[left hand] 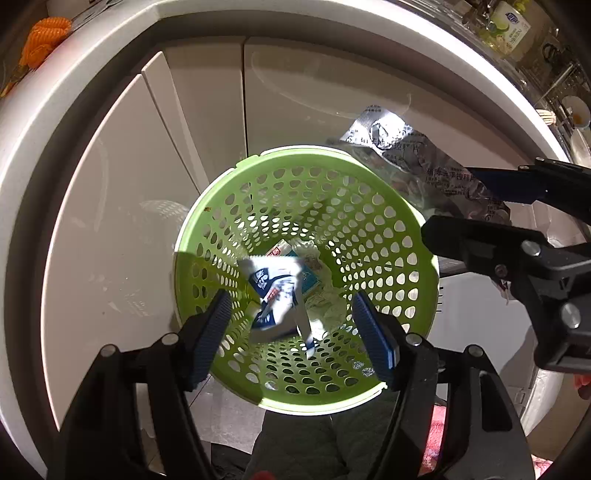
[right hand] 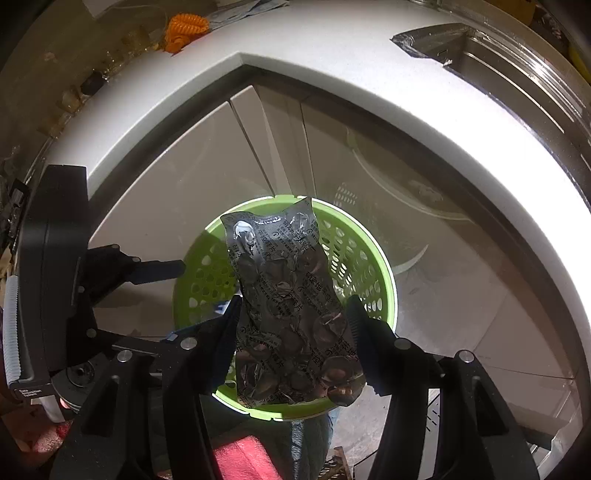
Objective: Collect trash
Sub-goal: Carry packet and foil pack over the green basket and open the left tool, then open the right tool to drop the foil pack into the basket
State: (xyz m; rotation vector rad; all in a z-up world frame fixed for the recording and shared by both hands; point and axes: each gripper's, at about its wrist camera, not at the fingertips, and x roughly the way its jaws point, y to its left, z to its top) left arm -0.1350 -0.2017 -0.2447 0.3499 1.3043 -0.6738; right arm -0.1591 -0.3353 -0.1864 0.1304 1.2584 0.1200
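A green perforated basket (left hand: pixel 295 152) stands on the floor below both grippers. My left gripper (left hand: pixel 295 336) is open above its mouth. A crumpled blue-and-white wrapper (left hand: pixel 275 295) shows between the blue pads (left hand: pixel 218 332) without touching them, over other paper scraps at the basket's bottom. My right gripper (right hand: pixel 293 325) is shut on a crinkled silver blister pack (right hand: pixel 284 288), which hangs over the basket (right hand: pixel 392 291). In the left wrist view the pack (left hand: pixel 402 151) sticks out past the basket's far right rim, held by the right gripper (left hand: pixel 472 210). One left finger (right hand: pixel 159 269) reaches in from the left.
White cabinet doors (left hand: pixel 122 221) and a white counter edge (left hand: pixel 92 55) curve around the basket. An orange coiled item (right hand: pixel 184 29) lies on the counter, and a steel sink (right hand: pixel 498 62) sits at the right. Pink cloth (right hand: pixel 240 461) and a trouser leg (left hand: pixel 295 443) are below.
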